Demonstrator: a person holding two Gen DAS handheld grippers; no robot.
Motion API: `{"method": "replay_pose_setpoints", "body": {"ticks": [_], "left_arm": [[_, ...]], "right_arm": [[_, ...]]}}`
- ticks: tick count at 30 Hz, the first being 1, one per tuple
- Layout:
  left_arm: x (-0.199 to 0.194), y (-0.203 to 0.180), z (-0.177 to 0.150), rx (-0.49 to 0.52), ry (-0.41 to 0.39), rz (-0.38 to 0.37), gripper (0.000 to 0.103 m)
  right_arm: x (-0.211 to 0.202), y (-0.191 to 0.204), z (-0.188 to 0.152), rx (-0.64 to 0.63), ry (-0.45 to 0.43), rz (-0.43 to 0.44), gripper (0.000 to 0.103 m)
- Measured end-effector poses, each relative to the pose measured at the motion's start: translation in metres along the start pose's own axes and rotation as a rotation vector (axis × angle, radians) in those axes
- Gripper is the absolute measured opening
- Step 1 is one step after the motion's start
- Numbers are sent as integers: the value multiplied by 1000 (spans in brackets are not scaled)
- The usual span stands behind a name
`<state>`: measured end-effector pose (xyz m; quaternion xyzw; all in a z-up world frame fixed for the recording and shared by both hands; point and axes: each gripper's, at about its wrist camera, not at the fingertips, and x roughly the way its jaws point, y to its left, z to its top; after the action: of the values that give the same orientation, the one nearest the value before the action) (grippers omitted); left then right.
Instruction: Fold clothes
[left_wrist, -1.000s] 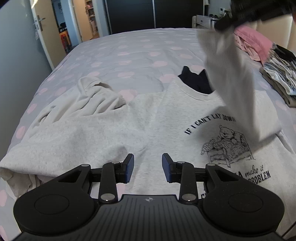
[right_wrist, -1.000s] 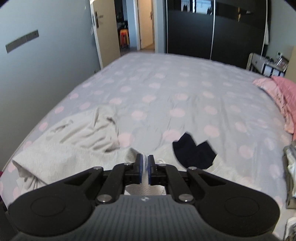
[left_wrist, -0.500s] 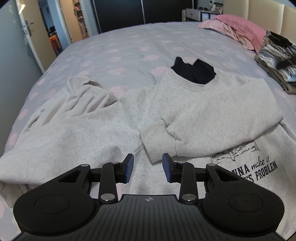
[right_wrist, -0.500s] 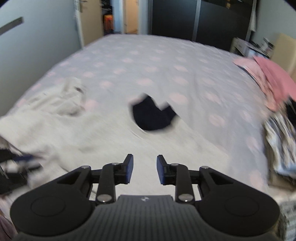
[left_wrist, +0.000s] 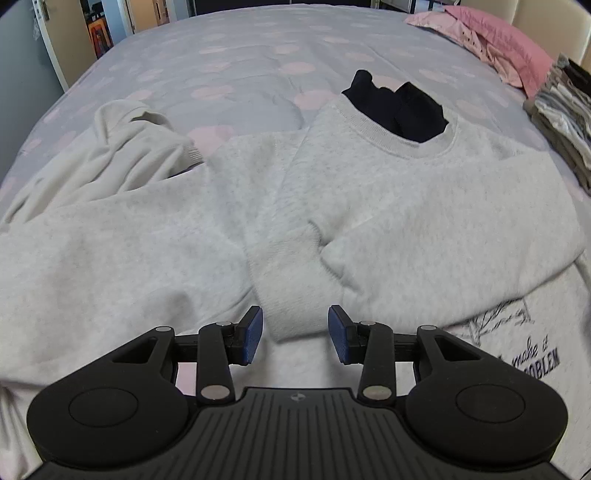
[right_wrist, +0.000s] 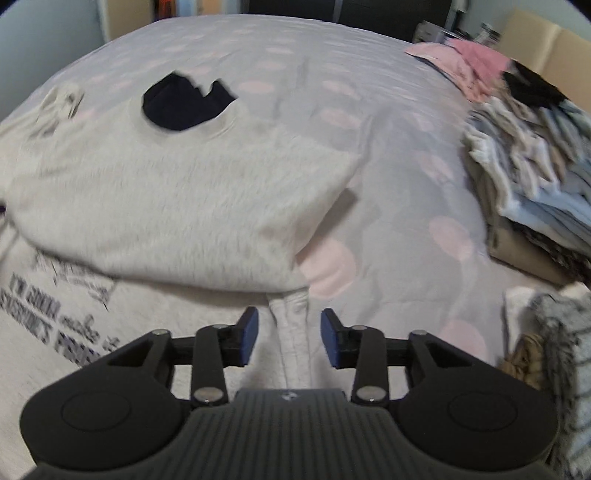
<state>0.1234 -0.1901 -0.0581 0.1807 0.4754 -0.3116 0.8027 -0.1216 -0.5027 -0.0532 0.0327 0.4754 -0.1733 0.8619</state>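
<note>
A light grey sweatshirt (left_wrist: 424, 192) with a black print lies face up on the bed, one sleeve folded across its chest. That sleeve's ribbed cuff (left_wrist: 291, 288) lies just beyond my left gripper (left_wrist: 295, 334), whose jaws are opening with the cuff's end between them, untouched. In the right wrist view the same sweatshirt (right_wrist: 177, 199) fills the left half. My right gripper (right_wrist: 289, 341) hovers low over its side edge, jaws opening; a fold of grey fabric (right_wrist: 293, 332) runs between the pads without being pressed. A dark garment (left_wrist: 397, 105) shows inside the collar.
A cream garment (left_wrist: 122, 155) lies crumpled left of the sweatshirt. The dotted bedspread (left_wrist: 258, 62) stretches beyond. Stacked folded clothes (right_wrist: 535, 192) and pink pillows (left_wrist: 498, 44) sit at the right side. A striped knit item (right_wrist: 557, 350) lies near the right gripper.
The right gripper let go of the sleeve, which now lies across the chest, opened, and swung down to the sweatshirt's right edge. The left gripper came down and forward to the cuff.
</note>
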Motion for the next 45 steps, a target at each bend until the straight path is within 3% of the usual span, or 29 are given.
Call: {"method": "replay_pose_setpoints", "body": {"ticks": [5,6,7,8,9,13,16,20,23,25,26,28,30,32,36,41,43,45], "left_arm": [[13,-1,7,-38,17,-18,37],[16,-1,8,-48,22,-21,31],[19,0,9,-58,26,-24,14],[21,0,10,-70,28,-28,6],[20,1,12,-84,16,-32,0],[-8,3,28,-131,-117,-23,0],[-32,14,46,-187,-188,-5,0],[-28,28,51,-213,-170,17,0],[-14,27,46,-211,-115,7,0],[-8,25,41,-203,-93,3,1],[-7,24,39,-197,-90,0,5],[-4,21,35,-184,-82,-4,30],[-1,16,33,-165,-70,-1,38],[4,10,31,-143,-52,7,39],[21,-2,25,-106,12,12,41],[32,-11,20,-79,15,30,41],[32,-12,21,-81,9,20,29],[32,-15,22,-80,1,19,28]], "right_arm": [[36,9,-2,-105,0,-28,44],[43,8,-1,-100,0,-40,42],[50,5,1,-79,9,-39,38],[54,1,3,-49,25,-17,31],[54,-3,4,-20,39,7,18],[36,-5,6,-13,-4,-3,14],[18,-2,1,-78,-56,-25,12],[28,13,-22,-292,-14,-145,7],[47,16,-39,-355,36,-182,5],[44,13,-40,-346,22,-173,5],[41,9,-38,-319,22,-155,5],[33,-2,-33,-247,24,-105,7],[23,-19,-25,-146,21,-31,14],[8,-36,-18,-50,-3,30,20],[-21,-65,-3,86,-73,69,35],[-32,-96,8,286,-101,80,36],[-28,-106,12,350,-93,66,37],[-22,-112,16,383,-73,42,38]]}}
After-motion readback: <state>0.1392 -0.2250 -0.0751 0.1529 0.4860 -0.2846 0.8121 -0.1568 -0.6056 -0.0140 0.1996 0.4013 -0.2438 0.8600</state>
